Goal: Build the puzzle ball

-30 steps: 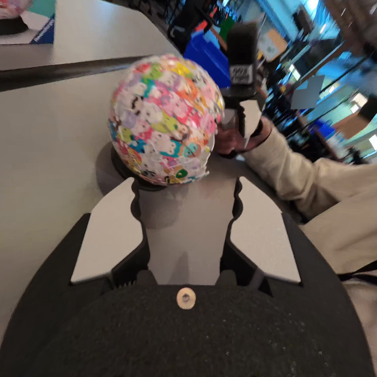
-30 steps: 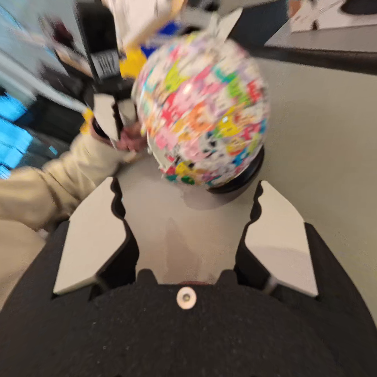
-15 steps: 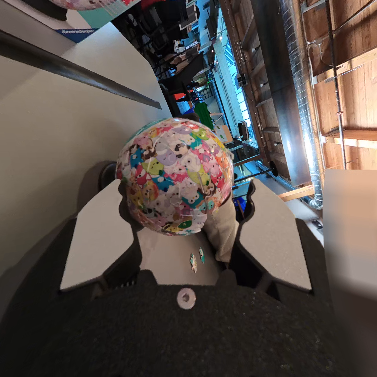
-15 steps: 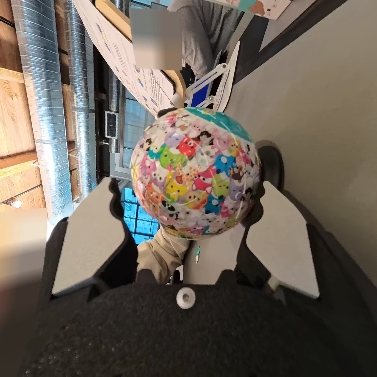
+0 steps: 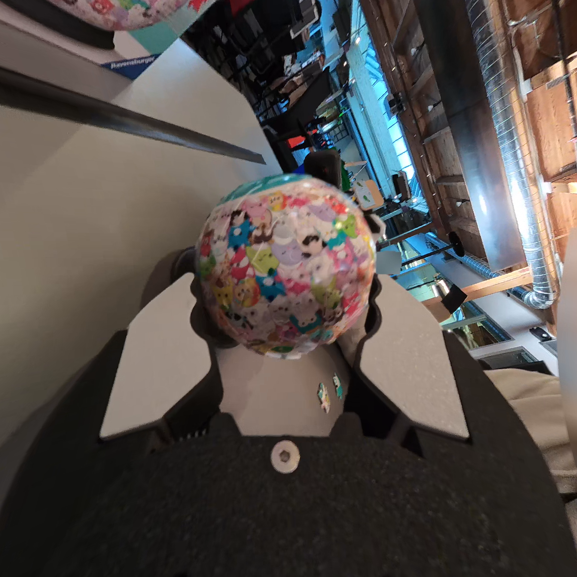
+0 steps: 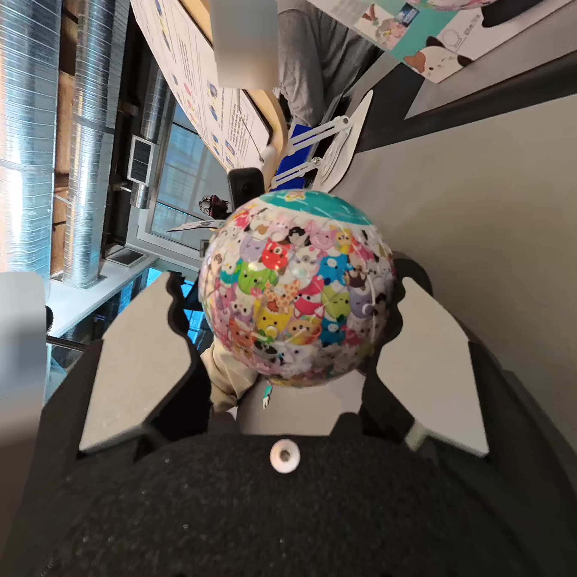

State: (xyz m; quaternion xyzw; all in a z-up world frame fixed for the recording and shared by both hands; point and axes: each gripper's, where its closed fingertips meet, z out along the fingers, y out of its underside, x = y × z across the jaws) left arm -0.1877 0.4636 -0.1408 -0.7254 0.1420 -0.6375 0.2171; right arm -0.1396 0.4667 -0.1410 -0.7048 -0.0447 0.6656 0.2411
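The puzzle ball (image 5: 285,271), covered in colourful cartoon animals with a teal cap, sits on a black stand (image 5: 184,262) on the grey table (image 5: 78,234). My left gripper (image 5: 282,282) is open, rolled on its side, with its fingers on either side of the ball. My right gripper (image 6: 286,279) is open too and straddles the ball (image 6: 296,287) from the opposite side, with a gap at its left finger. Two loose puzzle pieces (image 5: 324,396) lie on the table under the ball. One piece (image 6: 267,396) shows in the right wrist view.
The puzzle box (image 5: 125,37) stands at the back of the table, beyond a dark seam (image 5: 125,125); it also shows in the right wrist view (image 6: 452,37). A white hinged stand (image 6: 327,146) is at the table edge. A person in grey (image 6: 312,62) sits beyond. A beige sleeve (image 5: 530,412) is at the right. Spacing between my two grippers at the tips: around 8 cm.
Both grippers have rolled onto their sides and closed in on the ball, from in front of it to having it between their fingers. The jaws' width has not visibly changed.
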